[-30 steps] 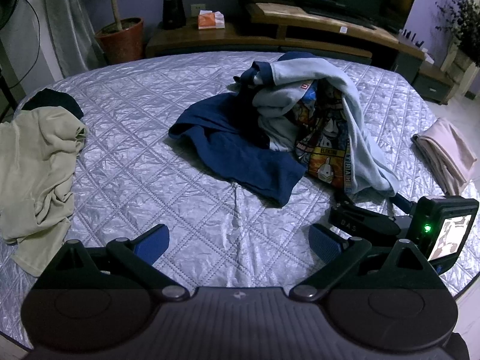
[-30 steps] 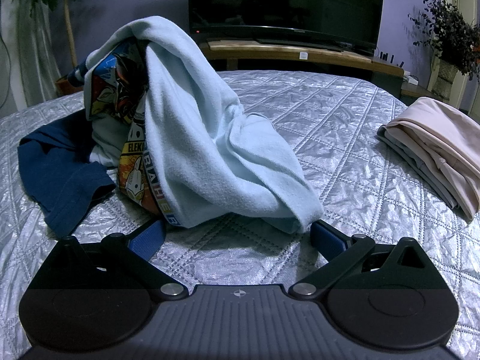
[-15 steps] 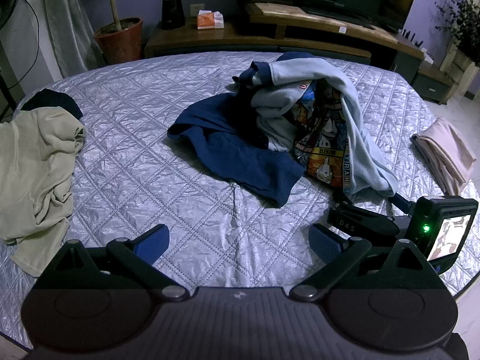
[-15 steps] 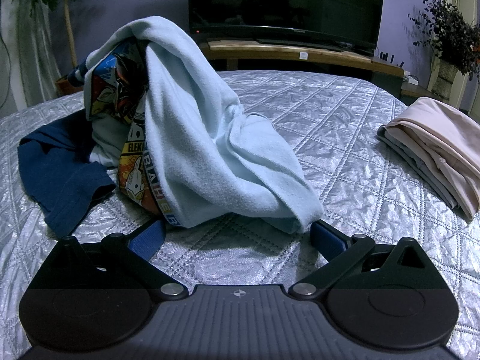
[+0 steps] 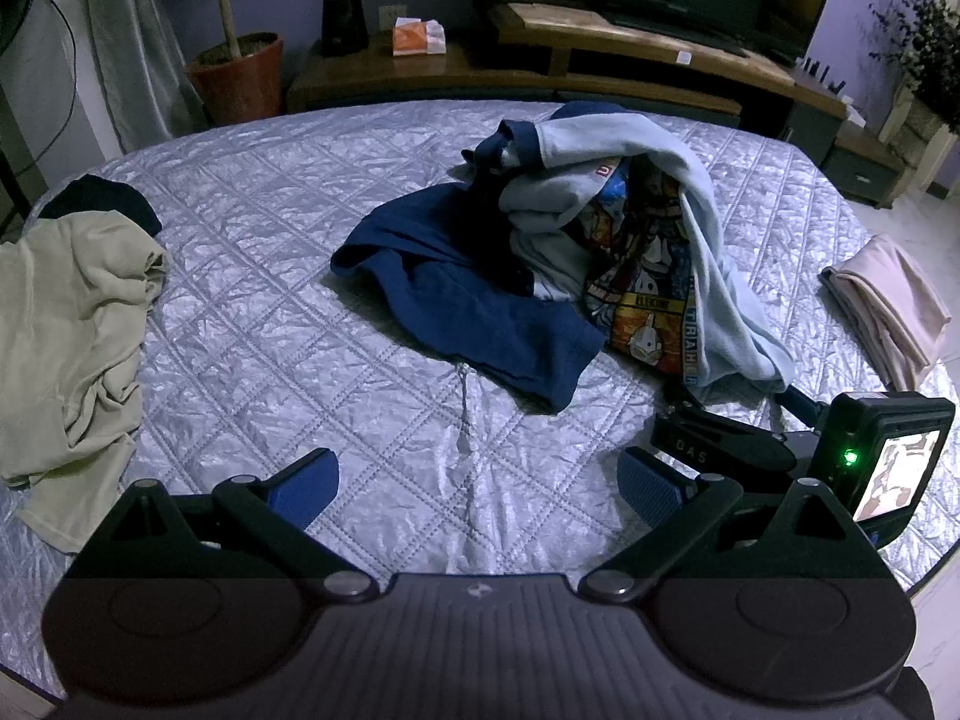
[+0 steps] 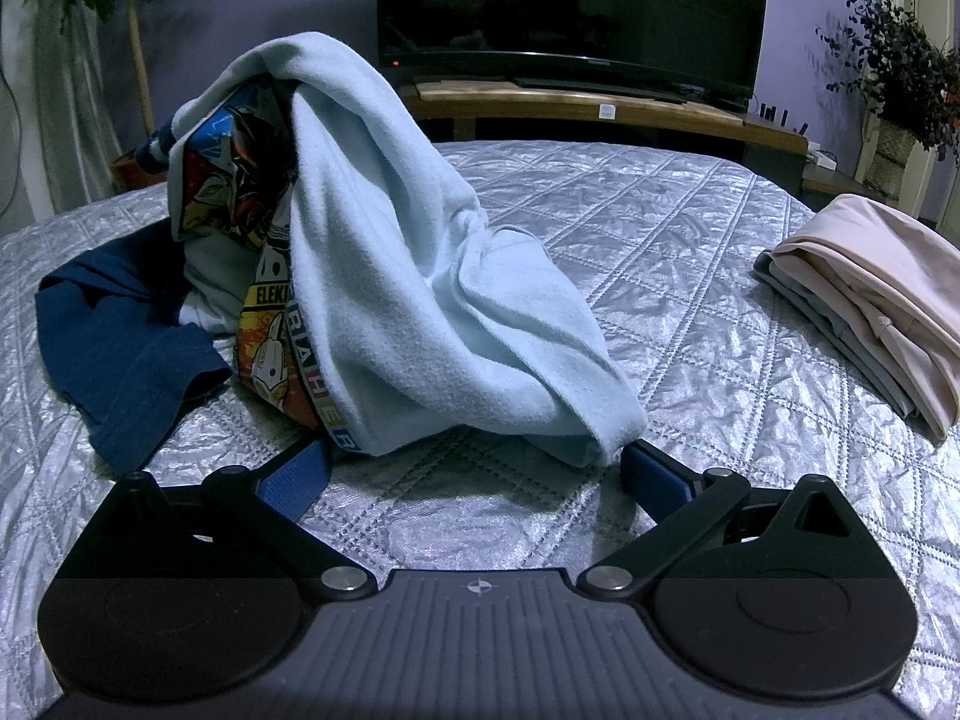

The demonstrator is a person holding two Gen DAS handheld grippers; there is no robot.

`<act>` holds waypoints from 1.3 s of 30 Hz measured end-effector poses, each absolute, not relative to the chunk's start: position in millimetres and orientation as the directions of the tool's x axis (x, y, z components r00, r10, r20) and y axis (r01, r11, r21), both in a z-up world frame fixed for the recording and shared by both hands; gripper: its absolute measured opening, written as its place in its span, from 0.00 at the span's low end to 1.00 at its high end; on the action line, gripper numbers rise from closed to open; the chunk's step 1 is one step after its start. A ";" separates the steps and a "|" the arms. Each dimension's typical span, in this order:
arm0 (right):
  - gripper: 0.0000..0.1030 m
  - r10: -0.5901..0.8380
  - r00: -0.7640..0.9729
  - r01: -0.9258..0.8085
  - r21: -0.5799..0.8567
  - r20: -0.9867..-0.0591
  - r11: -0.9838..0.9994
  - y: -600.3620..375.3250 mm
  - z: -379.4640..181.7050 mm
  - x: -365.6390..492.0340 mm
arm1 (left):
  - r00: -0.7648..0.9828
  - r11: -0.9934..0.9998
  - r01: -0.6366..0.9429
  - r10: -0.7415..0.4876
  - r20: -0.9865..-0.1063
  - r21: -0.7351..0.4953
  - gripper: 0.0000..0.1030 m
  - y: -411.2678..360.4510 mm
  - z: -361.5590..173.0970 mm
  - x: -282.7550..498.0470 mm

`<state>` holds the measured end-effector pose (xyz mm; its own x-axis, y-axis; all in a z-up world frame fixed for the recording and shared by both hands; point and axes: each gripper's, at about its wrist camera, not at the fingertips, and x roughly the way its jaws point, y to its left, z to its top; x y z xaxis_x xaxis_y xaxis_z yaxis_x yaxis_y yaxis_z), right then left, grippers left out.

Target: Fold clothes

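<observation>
A crumpled pile lies mid-bed: a light blue top (image 5: 708, 240) (image 6: 408, 276) with a cartoon print (image 6: 270, 348), over a navy garment (image 5: 480, 312) (image 6: 126, 348). My left gripper (image 5: 477, 483) is open and empty, hovering over bare quilt in front of the navy garment. My right gripper (image 6: 474, 474) is open and low on the bed, its fingertips just at the light blue top's near hem, holding nothing. The right gripper's body shows in the left wrist view (image 5: 780, 456).
A crumpled beige garment (image 5: 66, 324) and a dark one (image 5: 102, 204) lie at the left edge. A folded pink stack (image 5: 888, 306) (image 6: 870, 306) sits at the right edge. Behind the silver quilted bed (image 5: 270, 330) stand a TV console (image 5: 600, 54), plants and a pot (image 5: 240, 72).
The left gripper's view has shifted very slightly; the right gripper and the clothes have not moved.
</observation>
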<state>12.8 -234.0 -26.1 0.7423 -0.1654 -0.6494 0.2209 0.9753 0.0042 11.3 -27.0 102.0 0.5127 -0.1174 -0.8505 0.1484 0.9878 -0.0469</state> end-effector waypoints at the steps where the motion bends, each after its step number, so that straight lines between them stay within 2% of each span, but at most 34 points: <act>1: 1.00 -0.165 0.742 0.221 0.004 -0.649 0.975 -233.8 -26.2 12.7 | 0.513 0.988 0.148 -0.117 -0.850 -0.047 0.96 -27.0 102.0 11.2; 39: 1.00 -0.166 0.743 0.222 0.004 -0.649 0.975 -232.5 -23.6 10.9 | 0.507 0.986 0.157 -0.126 -0.853 -0.052 0.96 -30.3 100.4 11.9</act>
<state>10.9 -232.5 -23.6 0.7426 -0.1660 -0.6488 0.2216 0.9751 0.0041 11.9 -30.3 100.4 0.5066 -0.1255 -0.8530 0.1569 0.9862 -0.0520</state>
